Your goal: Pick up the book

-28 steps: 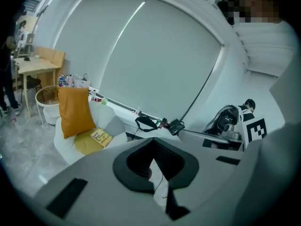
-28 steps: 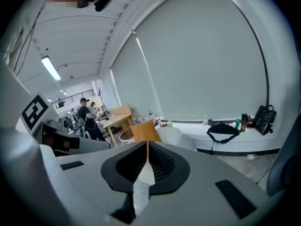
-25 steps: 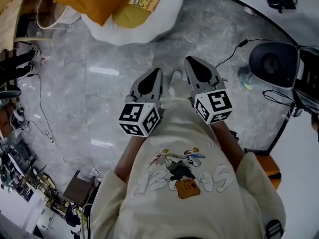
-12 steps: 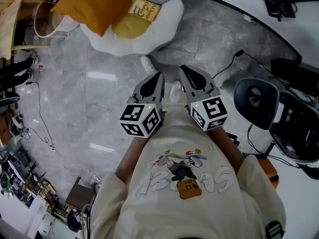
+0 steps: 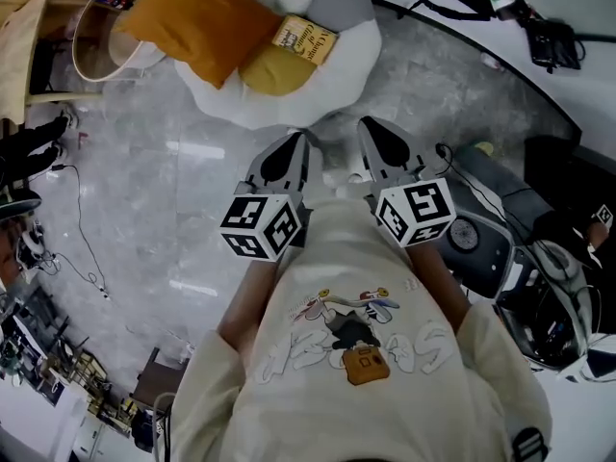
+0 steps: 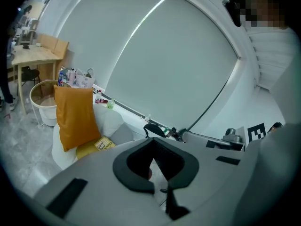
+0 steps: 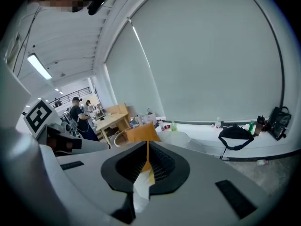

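Fingers: L gripper [image 5: 296, 142] closed, empty; R gripper [image 5: 372, 128] closed, empty | book [image 5: 304, 38] top centre of head view, on yellow cushion [image 5: 269, 70], white seat [image 5: 337, 80], well apart from both | progress: nil; approach, grip, lift all left

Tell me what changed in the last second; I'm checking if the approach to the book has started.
The white seat, with the orange cushion and the book on it, has slid lower in the head view, nearer the left gripper and right gripper: the person has approached. Nothing taken or released. Both grippers stay side by side, shut and empty.
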`<act>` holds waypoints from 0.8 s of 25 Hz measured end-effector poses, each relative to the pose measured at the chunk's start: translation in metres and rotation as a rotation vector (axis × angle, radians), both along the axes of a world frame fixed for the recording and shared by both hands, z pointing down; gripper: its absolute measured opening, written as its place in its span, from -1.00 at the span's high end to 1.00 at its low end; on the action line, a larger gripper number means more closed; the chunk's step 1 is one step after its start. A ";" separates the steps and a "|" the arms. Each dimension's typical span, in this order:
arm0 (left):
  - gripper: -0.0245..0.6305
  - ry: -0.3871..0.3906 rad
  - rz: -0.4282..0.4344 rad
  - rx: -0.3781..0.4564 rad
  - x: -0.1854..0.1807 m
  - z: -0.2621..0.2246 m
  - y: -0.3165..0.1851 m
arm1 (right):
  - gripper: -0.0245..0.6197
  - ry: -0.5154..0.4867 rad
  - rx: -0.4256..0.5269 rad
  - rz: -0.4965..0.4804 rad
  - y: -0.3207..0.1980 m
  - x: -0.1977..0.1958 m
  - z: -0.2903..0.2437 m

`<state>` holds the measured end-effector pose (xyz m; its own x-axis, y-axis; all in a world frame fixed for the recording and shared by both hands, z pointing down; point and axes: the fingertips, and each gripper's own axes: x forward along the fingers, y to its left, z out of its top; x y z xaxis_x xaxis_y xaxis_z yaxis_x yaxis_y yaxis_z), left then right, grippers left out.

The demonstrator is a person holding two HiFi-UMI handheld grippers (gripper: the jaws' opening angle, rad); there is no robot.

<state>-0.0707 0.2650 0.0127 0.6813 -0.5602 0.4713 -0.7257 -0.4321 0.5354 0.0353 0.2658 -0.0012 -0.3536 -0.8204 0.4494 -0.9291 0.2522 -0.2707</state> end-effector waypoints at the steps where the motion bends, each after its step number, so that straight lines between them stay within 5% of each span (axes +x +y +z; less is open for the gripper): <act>1: 0.92 0.007 -0.001 -0.002 -0.005 0.000 -0.012 | 0.83 0.004 0.004 0.000 -0.012 -0.005 -0.001; 10: 0.92 0.061 0.011 -0.012 -0.019 0.008 -0.082 | 0.83 0.035 0.025 -0.043 -0.075 -0.035 -0.004; 20: 0.92 0.030 -0.004 -0.077 0.013 0.022 -0.121 | 0.83 0.080 0.001 -0.105 -0.130 0.001 0.013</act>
